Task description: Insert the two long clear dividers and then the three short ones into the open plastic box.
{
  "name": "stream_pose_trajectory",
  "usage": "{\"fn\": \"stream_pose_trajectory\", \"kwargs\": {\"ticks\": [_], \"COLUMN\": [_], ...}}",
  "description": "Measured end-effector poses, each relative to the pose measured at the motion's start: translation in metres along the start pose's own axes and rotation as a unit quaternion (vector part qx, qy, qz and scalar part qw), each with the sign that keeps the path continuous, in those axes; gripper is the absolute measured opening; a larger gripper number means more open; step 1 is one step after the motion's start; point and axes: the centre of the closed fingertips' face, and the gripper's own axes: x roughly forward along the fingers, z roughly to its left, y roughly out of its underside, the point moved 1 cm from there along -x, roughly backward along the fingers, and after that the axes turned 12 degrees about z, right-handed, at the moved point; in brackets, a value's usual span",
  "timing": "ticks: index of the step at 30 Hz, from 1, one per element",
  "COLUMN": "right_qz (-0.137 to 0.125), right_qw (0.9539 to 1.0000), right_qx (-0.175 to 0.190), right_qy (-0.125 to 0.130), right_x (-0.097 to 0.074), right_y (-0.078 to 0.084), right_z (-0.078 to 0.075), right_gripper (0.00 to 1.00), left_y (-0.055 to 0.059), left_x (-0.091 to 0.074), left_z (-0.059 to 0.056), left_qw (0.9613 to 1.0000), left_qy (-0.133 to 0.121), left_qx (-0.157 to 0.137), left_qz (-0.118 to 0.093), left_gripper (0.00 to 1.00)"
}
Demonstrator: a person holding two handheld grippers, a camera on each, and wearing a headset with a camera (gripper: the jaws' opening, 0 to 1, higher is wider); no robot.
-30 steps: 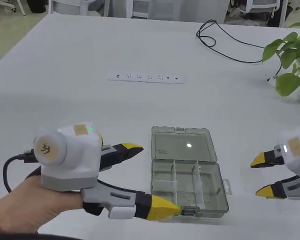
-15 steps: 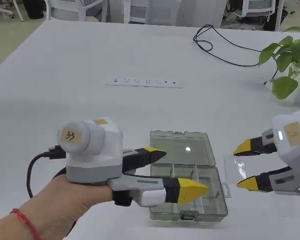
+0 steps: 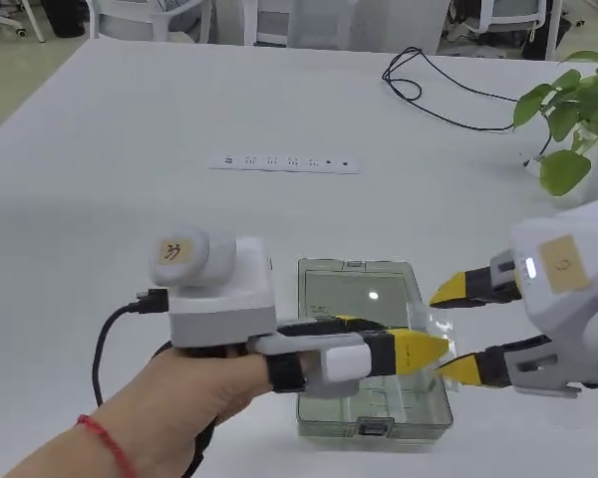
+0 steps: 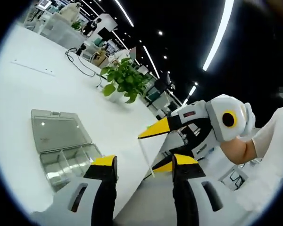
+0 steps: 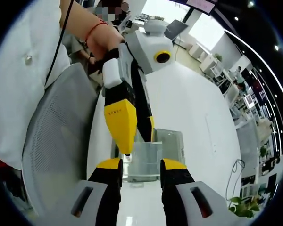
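Beside the box [image 3: 419, 413], the right gripper [image 3: 438, 334] clamps a clear divider [image 5: 142, 160]; the left gripper [image 4: 144, 160] gapes empty.

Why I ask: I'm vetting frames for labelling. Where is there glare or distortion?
Head view: a bright glint on the box lid; otherwise sharp. Left gripper view: fisheye curves the table edge. Right gripper view: background overexposed; the clear divider barely shows.

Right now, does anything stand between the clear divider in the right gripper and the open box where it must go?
Yes. The left gripper hangs over the open box, its fingers stretched across the tray towards the clear divider held by the right gripper. It blocks the divider's way in.
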Motion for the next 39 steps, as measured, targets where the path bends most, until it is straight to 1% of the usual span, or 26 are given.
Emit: {"fn": "stream_pose_trajectory", "kwargs": {"ticks": [2,3,6,9,13,16,18,22,24,25,26,31,32,33,34,37,39], "right_qz": [-0.003,-0.005,-0.009,-0.009,-0.006,-0.004,-0.003,0.001,0.003,0.005,0.005,0.004,0.003,0.003,0.001,-0.012,-0.025], "right_qw": [1.0000,1.0000,1.0000,1.0000,1.0000,1.0000,1.0000,0.9999,0.9999,0.9999,0.9998,0.9997,0.9997,0.9998,0.9998,0.9998,0.9997], "right_qx": [-0.001,0.000,0.000,-0.001,-0.002,-0.003,-0.004,-0.009,-0.013,-0.016,-0.017,-0.022,-0.022,-0.022,-0.021,-0.014,0.001], "right_qy": [0.000,-0.001,-0.003,-0.003,-0.004,-0.004,-0.005,-0.004,-0.003,-0.002,-0.002,0.004,0.006,0.004,0.004,0.000,-0.005], "right_x": [-0.001,-0.002,-0.003,-0.003,-0.003,-0.003,-0.002,-0.002,-0.001,-0.001,0.000,0.000,-0.001,0.000,-0.001,-0.006,-0.012], "right_y": [-0.004,-0.006,-0.010,-0.011,-0.012,-0.012,-0.012,-0.012,-0.011,-0.011,-0.011,-0.011,-0.012,-0.012,-0.013,-0.016,-0.016], "right_z": [0.001,0.001,0.002,0.003,0.004,0.005,0.006,0.007,0.008,0.008,0.009,0.008,0.007,0.007,0.006,0.003,-0.002], "right_gripper": [0.33,0.33,0.33,0.33,0.33,0.33,0.33,0.33,0.33,0.33,0.33,0.33,0.35,0.35,0.34,0.35,0.35], "left_y": [0.001,0.002,0.001,0.004,0.006,0.008,0.009,0.011,0.011,0.011,0.011,0.010,0.010,0.010,0.010,0.010,0.010], "left_x": [0.001,0.002,0.002,0.002,0.003,0.003,0.004,0.005,0.006,0.007,0.007,0.006,0.006,0.005,0.006,0.005,0.003], "left_z": [0.001,-0.001,0.001,-0.001,-0.002,-0.004,-0.005,-0.006,-0.006,-0.008,-0.007,-0.006,-0.007,-0.007,-0.007,-0.005,-0.004], "left_qw": [0.9999,0.9997,0.9994,0.9993,0.9990,0.9989,0.9989,0.9989,0.9986,0.9982,0.9985,0.9983,0.9983,0.9988,0.9990,0.9995,0.9997], "left_qy": [0.003,0.008,0.009,0.014,0.018,0.021,0.023,0.024,0.026,0.030,0.026,0.026,0.027,0.027,0.023,0.017,0.012], "left_qx": [-0.013,-0.023,-0.034,-0.036,-0.041,-0.039,-0.036,-0.036,-0.042,-0.048,-0.044,-0.051,-0.051,-0.039,-0.036,-0.024,-0.014], "left_qz": [0.000,0.003,-0.003,0.004,0.010,0.014,0.018,0.021,0.019,0.018,0.019,0.012,0.012,0.012,0.013,0.015,0.015], "left_gripper": [0.38,0.36,0.28,0.19,0.13,0.08,0.01,0.00,0.00,0.00,0.00,0.00,0.00,0.00,0.00,0.00,0.00]}}
